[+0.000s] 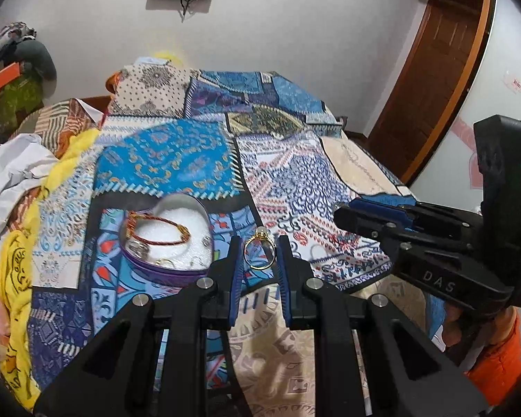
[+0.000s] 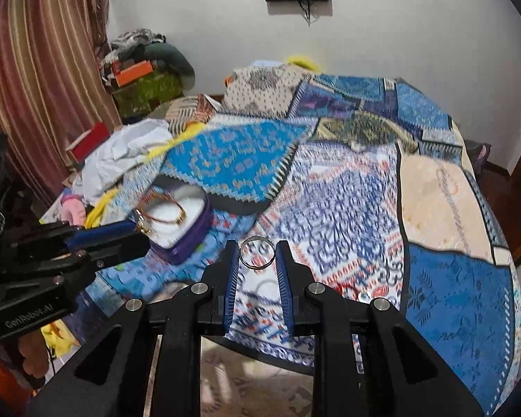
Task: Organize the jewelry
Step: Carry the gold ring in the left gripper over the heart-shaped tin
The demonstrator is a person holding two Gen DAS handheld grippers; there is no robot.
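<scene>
My left gripper (image 1: 259, 248) is shut on a gold ring (image 1: 259, 252) with a pale stone on top, held up above the patterned bedspread. Just left of it sits an open purple heart-shaped jewelry box (image 1: 166, 239) with white foam, a red-and-gold bangle (image 1: 158, 231) and small silver pieces inside. My right gripper (image 2: 257, 252) is shut on a plain silver ring (image 2: 257, 253), lifted over the bedspread. The same box (image 2: 179, 222) lies to its left, partly behind the left gripper (image 2: 121, 239). From the left wrist view the right gripper (image 1: 344, 213) shows at the right, side-on.
A patchwork blue bedspread (image 1: 278, 180) covers the bed. White and yellow cloths (image 1: 27, 180) are piled at its left edge. A small shiny piece (image 2: 364, 295) lies on the spread right of my right gripper. A wooden door (image 1: 430, 80) stands at the right, a striped curtain (image 2: 34, 87) at the left.
</scene>
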